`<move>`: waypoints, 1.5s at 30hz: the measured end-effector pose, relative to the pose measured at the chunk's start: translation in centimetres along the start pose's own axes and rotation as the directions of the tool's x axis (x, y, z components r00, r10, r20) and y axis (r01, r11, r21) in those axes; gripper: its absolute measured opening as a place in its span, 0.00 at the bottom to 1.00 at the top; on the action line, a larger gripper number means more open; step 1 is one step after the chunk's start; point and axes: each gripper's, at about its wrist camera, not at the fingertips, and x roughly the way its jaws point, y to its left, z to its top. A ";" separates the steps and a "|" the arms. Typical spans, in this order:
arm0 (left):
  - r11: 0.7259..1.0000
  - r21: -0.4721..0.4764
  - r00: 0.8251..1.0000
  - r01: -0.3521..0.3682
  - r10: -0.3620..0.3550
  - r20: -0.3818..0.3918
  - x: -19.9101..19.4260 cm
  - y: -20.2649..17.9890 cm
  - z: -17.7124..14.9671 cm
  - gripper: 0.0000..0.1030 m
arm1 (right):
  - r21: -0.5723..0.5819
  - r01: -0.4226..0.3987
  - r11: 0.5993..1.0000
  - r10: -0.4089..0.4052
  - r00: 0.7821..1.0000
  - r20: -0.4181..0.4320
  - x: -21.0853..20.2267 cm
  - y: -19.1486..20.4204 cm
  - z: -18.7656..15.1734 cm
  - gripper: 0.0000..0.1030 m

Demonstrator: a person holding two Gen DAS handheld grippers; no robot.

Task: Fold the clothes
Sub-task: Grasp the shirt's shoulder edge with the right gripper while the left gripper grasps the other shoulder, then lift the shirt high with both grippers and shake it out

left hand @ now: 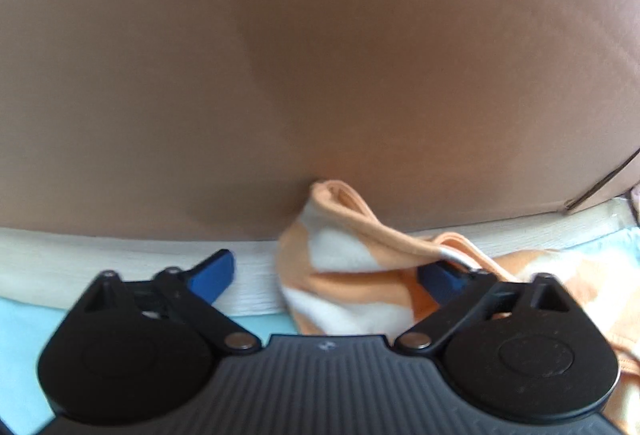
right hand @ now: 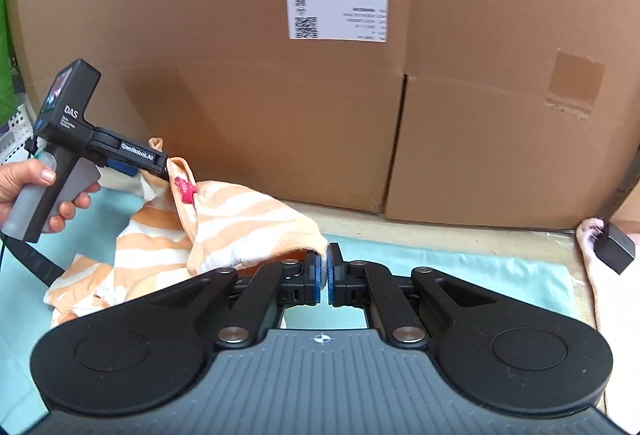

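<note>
The right tool sits nearest in its own view, its blue pads pressed together on the near hem of the orange-and-white striped garment, which lies rumpled on the pale blue cloth covering the table; from that pinched hem the fabric rises leftward and away from the right tool to the left tool, held in a person's hand (the black grip reads "DAS"), whose tip meets the garment's orange-edged neckline beside a small red mark; in the left wrist view the left tool has its blue fingers spread fairly wide, with the garment bunched between them; the right-hand finger lies against a fold, the left-hand finger stands clear of the fabric, so nothing is clamped there; farther from the right tool, past the cloth's far edge, a strip of bare light table runs along the foot of a large cardboard box bearing a white label; off to the right of the right tool, a black adapter rests on a pink cloth.
</note>
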 end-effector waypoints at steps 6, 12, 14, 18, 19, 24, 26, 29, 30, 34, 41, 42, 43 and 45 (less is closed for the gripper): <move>0.996 0.085 0.999 0.029 -0.033 0.040 -0.6 -1.7 -0.5 0.36 | 0.012 0.016 1.000 -0.016 1.000 0.008 -0.4 -1.2 -0.1 0.03; 0.987 0.154 0.989 0.037 -0.058 0.137 -5.5 -3.3 -1.4 0.03 | 0.043 0.033 0.999 -0.034 0.999 0.022 -1.5 -1.4 0.0 0.03; 0.986 0.160 0.980 0.051 -0.080 0.182 -8.2 -3.7 -2.0 0.02 | 0.048 0.045 0.998 -0.047 0.998 0.029 -2.0 -1.5 0.1 0.03; 0.981 0.192 0.955 0.040 -0.094 0.282 -15.2 -4.5 -3.2 0.02 | 0.060 0.070 0.996 -0.074 0.996 0.053 -3.6 -1.5 0.3 0.03; 0.980 0.194 0.945 0.045 -0.105 0.309 -17.2 -4.5 -3.5 0.02 | 0.069 0.076 0.995 -0.080 0.995 0.064 -4.1 -1.6 0.5 0.03; 0.975 0.218 0.881 0.031 -0.130 0.455 -27.8 -4.4 -4.5 0.03 | 0.149 0.086 0.985 -0.111 0.979 0.173 -8.1 -2.4 3.0 0.03; 0.974 0.225 0.850 0.030 -0.143 0.506 -31.8 -4.1 -4.9 0.03 | 0.184 0.085 0.979 -0.128 0.963 0.235 -10.6 -2.6 4.4 0.03; 0.965 0.260 0.792 0.016 -0.171 0.586 -37.6 -3.7 -4.8 0.05 | 0.237 0.050 0.970 -0.136 0.922 0.362 -15.5 -2.6 6.8 0.03; 0.960 0.280 0.771 0.001 -0.179 0.611 -39.6 -4.0 -4.8 0.05 | 0.252 0.035 0.967 -0.138 0.903 0.406 -17.2 -2.6 7.5 0.03; 0.943 0.329 0.678 -0.055 -0.206 0.705 -46.5 -4.8 -5.6 0.06 | 0.233 0.032 0.972 -0.161 0.811 0.562 -23.5 -1.1 9.8 0.02; 0.946 0.311 0.554 -0.092 -0.211 0.805 -57.8 -7.0 -9.1 0.10 | 0.196 -0.010 0.981 -0.137 0.679 0.721 -31.6 0.5 11.1 0.02; 0.944 0.310 0.541 -0.116 -0.201 0.817 -59.6 -7.2 -10.2 0.14 | 0.182 -0.006 0.983 -0.132 0.664 0.736 -32.4 0.6 11.1 0.02; 0.942 0.305 0.531 -0.141 -0.188 0.826 -60.9 -7.6 -11.1 0.14 | 0.168 -0.002 0.986 -0.127 0.650 0.750 -33.1 0.7 11.2 0.02; 0.944 0.288 0.523 -0.158 -0.168 0.836 -62.7 -9.0 -12.2 0.14 | 0.144 -0.009 0.990 -0.106 0.632 0.768 -34.5 0.7 11.2 0.02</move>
